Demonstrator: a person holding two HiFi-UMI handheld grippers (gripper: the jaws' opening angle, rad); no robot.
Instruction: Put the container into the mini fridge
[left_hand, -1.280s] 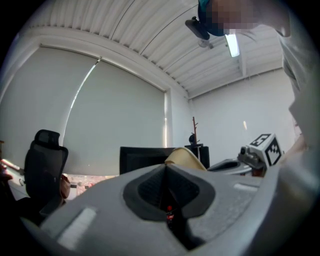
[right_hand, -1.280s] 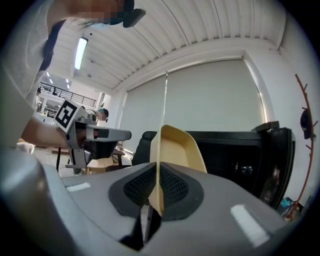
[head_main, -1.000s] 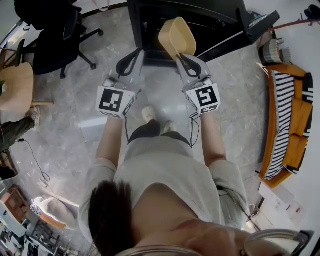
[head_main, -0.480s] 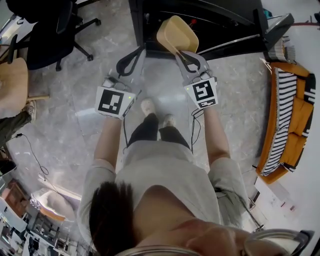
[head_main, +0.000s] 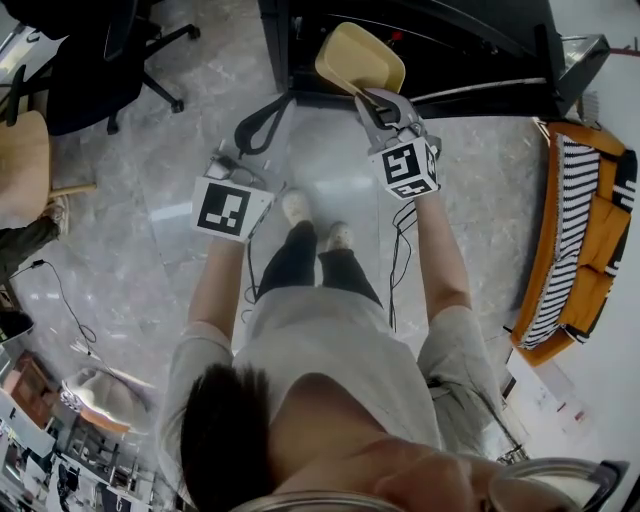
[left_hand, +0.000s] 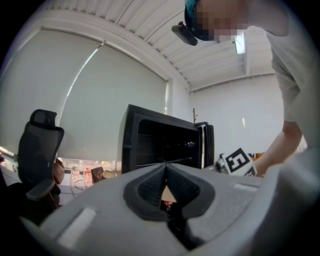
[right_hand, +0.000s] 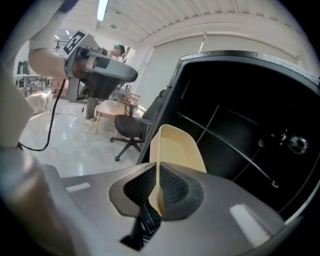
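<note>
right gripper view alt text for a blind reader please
The right gripper is shut on the rim of a tan container, holding it on edge before the open black fridge. An office chair stands at left.

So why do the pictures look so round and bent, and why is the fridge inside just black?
Left gripper view and right gripper view: wide-angle lenses, so a black circular border and curved lines. Right gripper view: the mini fridge interior is unlit and nearly black, while the container is well lit. Head view: light glares off the glossy floor.
</note>
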